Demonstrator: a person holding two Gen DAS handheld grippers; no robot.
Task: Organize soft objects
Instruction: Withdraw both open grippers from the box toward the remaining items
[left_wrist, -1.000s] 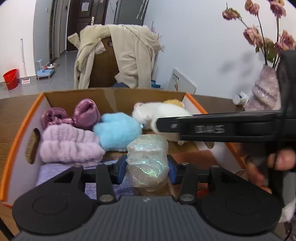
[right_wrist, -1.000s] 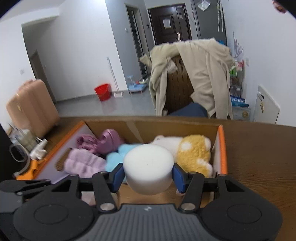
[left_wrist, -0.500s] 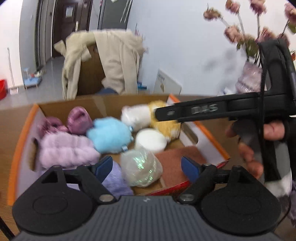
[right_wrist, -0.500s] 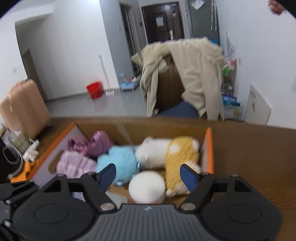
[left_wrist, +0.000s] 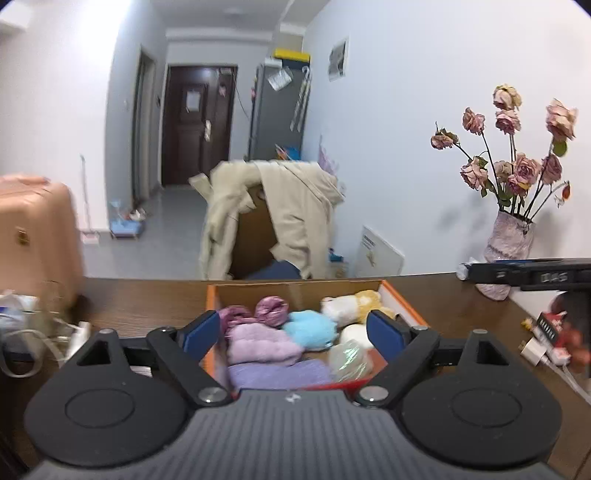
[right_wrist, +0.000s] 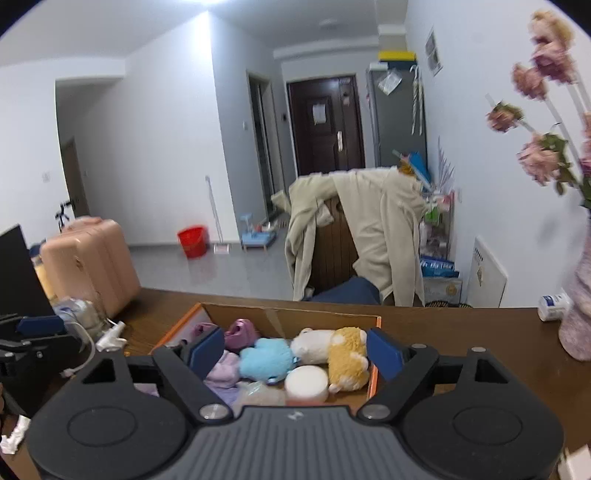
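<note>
The soft objects are gathered in an open cardboard box (right_wrist: 325, 316) with orange edges, which is set on a dark wooden table (right_wrist: 461, 332). Inside, a white round sponge (right_wrist: 306, 382) is seen near the front, touching a yellow and white plush toy (right_wrist: 347, 356); a glittery translucent bundle (left_wrist: 345, 360) is placed just beside the sponge. A blue fluffy toy (right_wrist: 266, 360) is lodged in the middle, with a pale purple fluffy piece (left_wrist: 260, 341) beside it, a purple cloth (left_wrist: 277, 373) in front of that, and two shiny mauve pieces (left_wrist: 271, 310) at the back wall of the box.

The left gripper (left_wrist: 295, 330) is held above the near end of the box; its jaws have just been opening and are spread wide, with nothing pinched between them. The right gripper (right_wrist: 295, 350) is likewise held over the box, its jaws having just been opening and standing wide apart, empty.

Further out, a vase of dried roses (left_wrist: 509, 240) is stood on the table toward the right. Beyond the table, a beige coat (right_wrist: 369, 229) is draped over a chair, a pink suitcase (right_wrist: 88, 254) is seen at the left, and a red bucket (right_wrist: 192, 240) is set on the floor.
</note>
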